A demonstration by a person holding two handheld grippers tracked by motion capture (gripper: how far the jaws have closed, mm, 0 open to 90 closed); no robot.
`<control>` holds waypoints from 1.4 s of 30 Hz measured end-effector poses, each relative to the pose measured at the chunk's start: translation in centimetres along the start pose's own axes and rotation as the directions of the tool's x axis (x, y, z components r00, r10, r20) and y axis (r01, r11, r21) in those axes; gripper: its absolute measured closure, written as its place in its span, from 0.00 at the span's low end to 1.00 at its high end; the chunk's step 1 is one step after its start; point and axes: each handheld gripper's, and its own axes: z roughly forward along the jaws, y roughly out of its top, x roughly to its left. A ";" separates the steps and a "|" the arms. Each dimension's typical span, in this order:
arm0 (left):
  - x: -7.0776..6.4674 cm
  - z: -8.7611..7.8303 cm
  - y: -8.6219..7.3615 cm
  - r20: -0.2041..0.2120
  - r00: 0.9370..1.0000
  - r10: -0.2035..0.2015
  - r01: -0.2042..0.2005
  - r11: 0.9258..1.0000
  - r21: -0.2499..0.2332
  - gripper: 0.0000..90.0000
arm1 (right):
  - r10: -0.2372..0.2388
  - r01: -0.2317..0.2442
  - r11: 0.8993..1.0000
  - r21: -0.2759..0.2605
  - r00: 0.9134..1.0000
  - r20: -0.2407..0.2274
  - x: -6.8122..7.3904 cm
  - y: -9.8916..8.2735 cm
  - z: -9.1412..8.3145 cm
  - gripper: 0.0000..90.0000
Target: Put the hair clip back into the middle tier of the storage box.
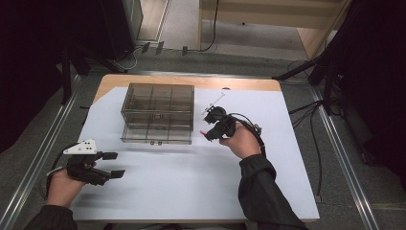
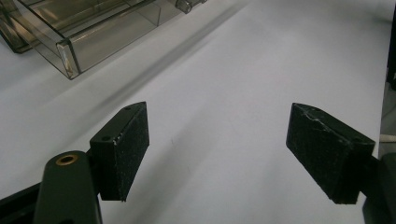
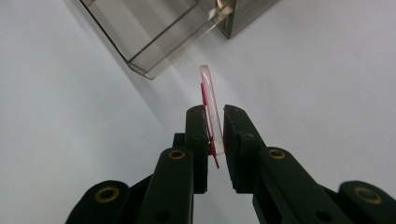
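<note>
right gripper (image 3: 215, 133) clamped on a thin clear strip (image 3: 211, 100) with a pink edge, pads pressing its two flat faces, only the strip's thickness between them. strip standing on edge, upper part sticking out past the jaw tips, lower pink end poking down behind the pads. seen from above, right gripper (image 1: 209, 133) held just right of the box (image 1: 158, 113), tips aimed at its near right corner, pink end of the strip (image 1: 203, 132) showing at the tips. in the right gripper view, box (image 3: 159, 32) lying ahead of the tips and up to the left, apart from the strip.

left gripper (image 2: 217, 154) spread wide, nothing between the pads, only white sheet (image 2: 261, 70) beneath. from above, left gripper (image 1: 114, 165) low at the near left, tips pointing right, well apart from the box and from the right gripper. box corner (image 2: 70, 51) ahead and to the left of its jaws, not touched.

box resting on the white sheet (image 1: 182, 187), smoky clear, split into compartments.
</note>
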 end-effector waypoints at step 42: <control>-0.8 -0.8 -0.9 -0.020 1.000 -0.007 0.007 1.000 -0.012 0.25 | -0.091 0.089 0.988 -0.125 0.996 -0.009 3.3 4.5 -1.1 0.91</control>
